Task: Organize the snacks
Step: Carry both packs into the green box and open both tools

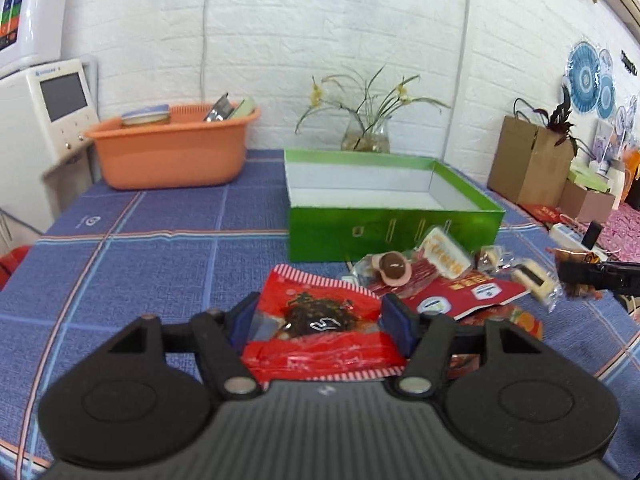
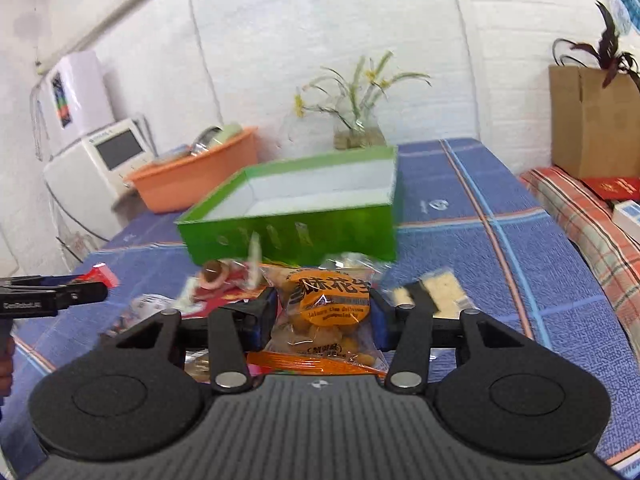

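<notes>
My left gripper (image 1: 318,316) is shut on a red snack packet (image 1: 320,320) with dark contents, just in front of the snack pile (image 1: 440,276). My right gripper (image 2: 324,314) is shut on a clear peanut packet (image 2: 328,308) with an orange label, held above the pile. An open green box (image 1: 394,232) with a white, empty inside stands behind the pile; it also shows in the right wrist view (image 2: 292,236). The right gripper's tip shows at the right edge of the left wrist view (image 1: 600,276), and the left gripper at the left edge of the right wrist view (image 2: 52,294).
An orange basin (image 1: 172,148) holding a jar and other items sits at the table's back left. A glass vase with a plant (image 1: 366,136) stands behind the box. White appliances (image 1: 44,116) stand left of the table, a brown paper bag (image 1: 528,160) to the right.
</notes>
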### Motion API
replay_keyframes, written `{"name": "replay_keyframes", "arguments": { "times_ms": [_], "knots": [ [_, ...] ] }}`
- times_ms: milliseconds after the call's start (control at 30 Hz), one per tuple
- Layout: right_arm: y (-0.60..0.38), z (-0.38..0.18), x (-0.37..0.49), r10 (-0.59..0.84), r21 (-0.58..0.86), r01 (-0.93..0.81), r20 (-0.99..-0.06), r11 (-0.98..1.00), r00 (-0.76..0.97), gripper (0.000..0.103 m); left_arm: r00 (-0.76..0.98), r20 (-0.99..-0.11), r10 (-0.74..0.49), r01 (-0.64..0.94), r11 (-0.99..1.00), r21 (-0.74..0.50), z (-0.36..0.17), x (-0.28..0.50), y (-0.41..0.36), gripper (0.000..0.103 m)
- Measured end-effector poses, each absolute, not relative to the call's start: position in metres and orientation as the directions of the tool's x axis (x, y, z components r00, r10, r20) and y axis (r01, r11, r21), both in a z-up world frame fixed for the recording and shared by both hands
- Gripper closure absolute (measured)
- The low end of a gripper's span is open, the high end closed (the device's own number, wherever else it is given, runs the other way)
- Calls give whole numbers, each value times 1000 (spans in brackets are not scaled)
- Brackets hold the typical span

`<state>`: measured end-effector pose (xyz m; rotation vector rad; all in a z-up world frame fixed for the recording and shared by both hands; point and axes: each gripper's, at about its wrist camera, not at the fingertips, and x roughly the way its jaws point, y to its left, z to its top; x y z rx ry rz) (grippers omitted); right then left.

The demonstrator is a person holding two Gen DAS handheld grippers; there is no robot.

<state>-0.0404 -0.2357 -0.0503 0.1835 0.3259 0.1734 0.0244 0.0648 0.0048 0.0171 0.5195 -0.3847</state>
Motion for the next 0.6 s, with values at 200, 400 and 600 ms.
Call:
{"name": "replay_keyframes", "arguments": {
  "times_ms": [200,400,600],
  "knots": [
    [-203,-23,-49,297,156,-265,-248,952,922,23,836,-364,-411,423,905,-51,45,4,50,39],
    [-194,17,-28,313,110,-298,-161,948,936,23,844,-291,-451,457,888,-53,85,39,28,39],
    [-215,68,21,224,115,-213,-87,970,971,23,889,-212,-405,405,913,-46,127,98,8,39]
  ]
}}
